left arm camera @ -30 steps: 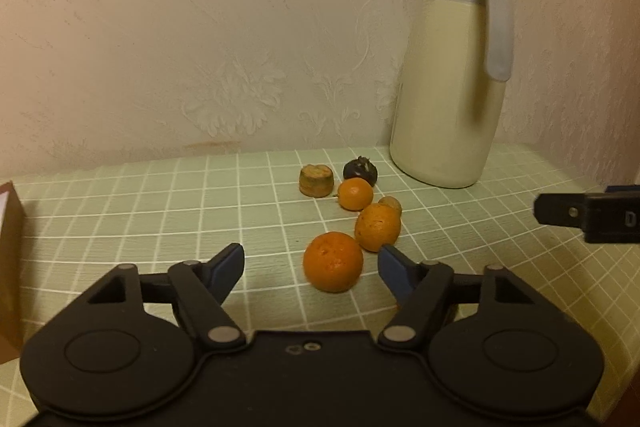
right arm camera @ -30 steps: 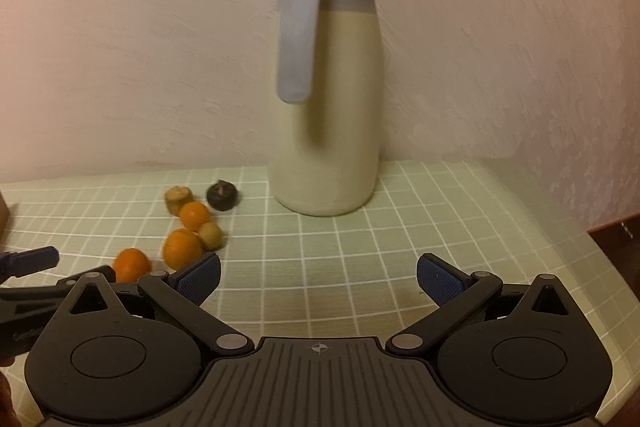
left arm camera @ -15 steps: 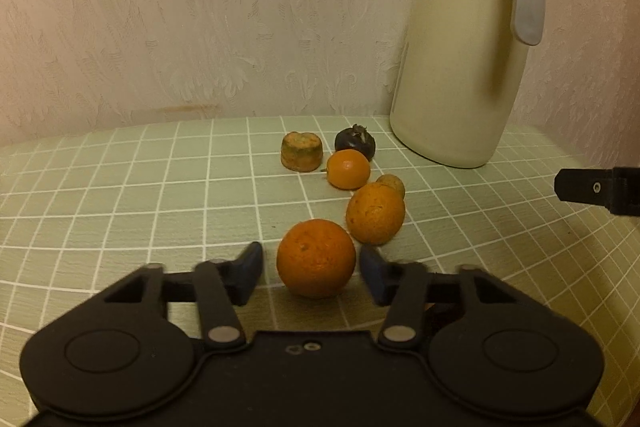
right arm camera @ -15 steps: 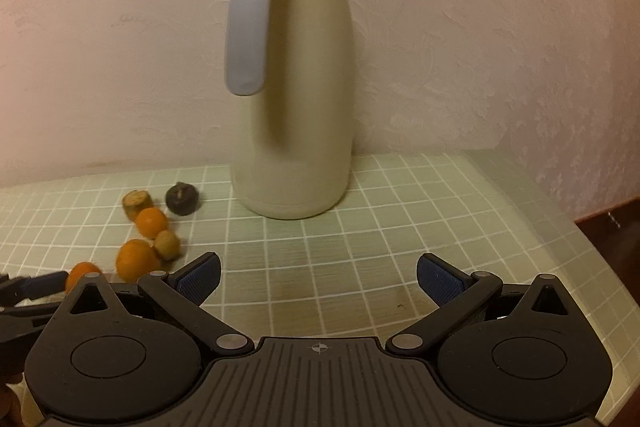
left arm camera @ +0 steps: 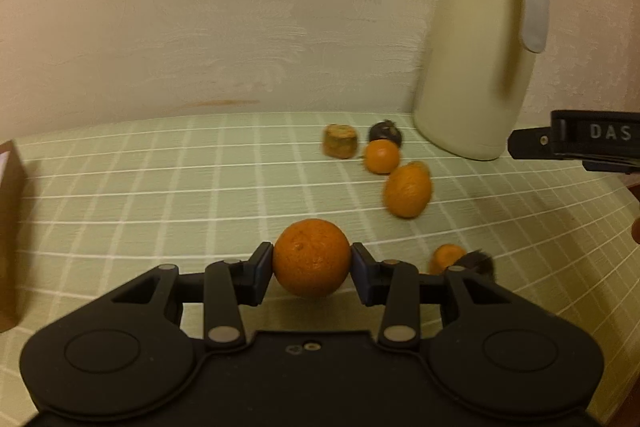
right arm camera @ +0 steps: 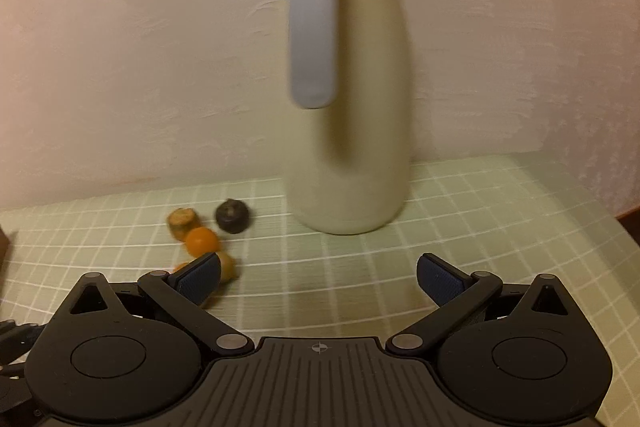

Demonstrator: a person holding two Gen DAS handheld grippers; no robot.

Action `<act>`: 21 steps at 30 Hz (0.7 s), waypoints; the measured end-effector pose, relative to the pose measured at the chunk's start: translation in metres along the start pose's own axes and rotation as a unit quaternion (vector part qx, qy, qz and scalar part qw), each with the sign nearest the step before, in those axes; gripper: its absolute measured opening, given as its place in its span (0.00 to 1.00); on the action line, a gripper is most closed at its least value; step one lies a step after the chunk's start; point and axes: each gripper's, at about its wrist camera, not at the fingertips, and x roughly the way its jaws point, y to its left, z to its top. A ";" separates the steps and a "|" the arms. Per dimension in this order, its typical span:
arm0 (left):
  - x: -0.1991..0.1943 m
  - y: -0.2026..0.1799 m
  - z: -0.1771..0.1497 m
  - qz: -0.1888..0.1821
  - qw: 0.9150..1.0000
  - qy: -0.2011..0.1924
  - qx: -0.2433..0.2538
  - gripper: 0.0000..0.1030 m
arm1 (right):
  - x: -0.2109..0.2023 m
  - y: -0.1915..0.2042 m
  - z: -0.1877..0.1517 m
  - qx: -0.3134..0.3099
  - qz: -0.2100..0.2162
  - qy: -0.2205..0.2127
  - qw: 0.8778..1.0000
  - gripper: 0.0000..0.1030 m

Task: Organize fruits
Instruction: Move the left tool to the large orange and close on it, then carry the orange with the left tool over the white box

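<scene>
In the left wrist view my left gripper [left arm camera: 312, 259] is shut on a round orange [left arm camera: 311, 257], a pad pressed on each side. Further back lie a bigger orange [left arm camera: 407, 189], a small orange [left arm camera: 382, 156], a dark round fruit [left arm camera: 385, 133] and a brown stubby fruit [left arm camera: 340, 141]. A small orange piece [left arm camera: 445, 257] lies right of the fingers. My right gripper [right arm camera: 318, 277] is open over the checked cloth, nothing between its fingers. Its view shows the small orange [right arm camera: 202, 241], dark fruit [right arm camera: 233, 216] and brown fruit [right arm camera: 182, 221] at its left.
A tall cream jug [left arm camera: 486, 43] with a grey handle stands against the wall at the back right; it is the same jug [right arm camera: 350, 115] straight ahead of the right gripper. A brown box [left arm camera: 10, 243] sits at the left edge. The green checked tablecloth [left arm camera: 160, 187] covers the table.
My left gripper closed on the nearest orange and now holds it. The right gripper shifted, so the jug sits more to the centre-right of its view.
</scene>
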 end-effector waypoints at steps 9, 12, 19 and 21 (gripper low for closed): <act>-0.031 0.035 -0.010 0.030 0.999 -0.002 -0.022 0.31 | 0.008 0.026 -0.003 -0.034 0.029 0.013 0.999 1.00; -0.041 0.039 -0.015 0.036 0.999 -0.004 -0.026 0.31 | 0.010 0.031 -0.004 -0.039 0.036 0.013 0.998 1.00; -0.064 0.050 -0.026 0.052 0.998 -0.009 -0.034 0.31 | 0.015 0.060 -0.007 -0.073 0.050 0.014 0.996 1.00; -0.069 0.055 -0.029 0.056 0.998 -0.006 -0.038 0.31 | 0.018 0.069 -0.007 -0.084 0.052 0.017 0.995 1.00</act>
